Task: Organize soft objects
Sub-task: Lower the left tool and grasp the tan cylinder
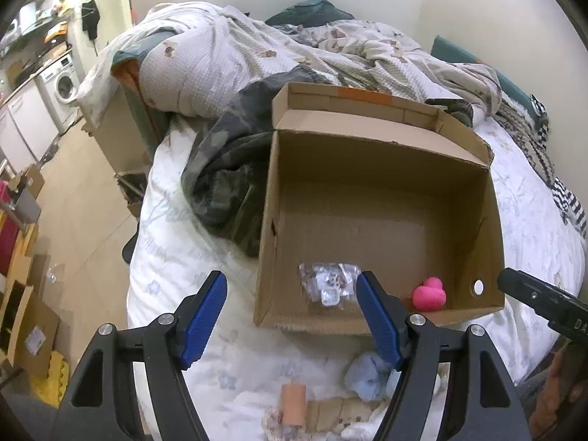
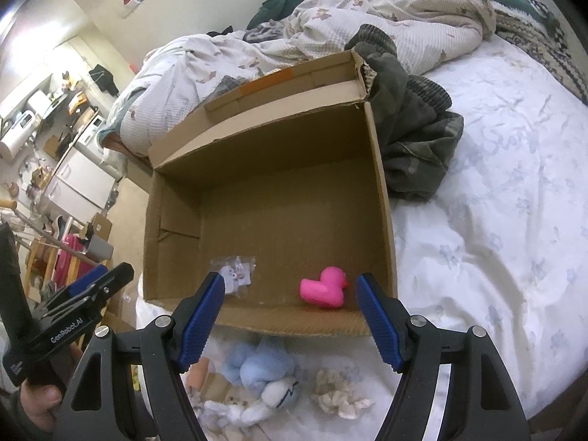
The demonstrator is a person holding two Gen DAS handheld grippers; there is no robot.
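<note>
An open cardboard box (image 1: 367, 169) (image 2: 272, 147) stands on the white bed. Inside it lie a pink duck (image 1: 429, 293) (image 2: 325, 287) and a small clear bag with a toy (image 1: 329, 283) (image 2: 237, 271). In front of the box on the bed lie a light blue plush (image 1: 367, 375) (image 2: 257, 365), a beige crumpled soft piece (image 2: 340, 393), a tan roll (image 1: 294, 402) and a white soft toy (image 2: 253, 409). My left gripper (image 1: 292, 316) is open and empty over the box's near left edge. My right gripper (image 2: 290, 314) is open and empty over the box's near wall, close to the duck.
A crumpled quilt (image 1: 228, 47) and a camouflage garment (image 1: 228, 183) (image 2: 415, 139) lie behind and beside the box. The floor on the left holds cardboard boxes (image 1: 25, 330) and a washing machine (image 1: 62, 84). The bed's sheet (image 2: 496, 239) stretches to the right.
</note>
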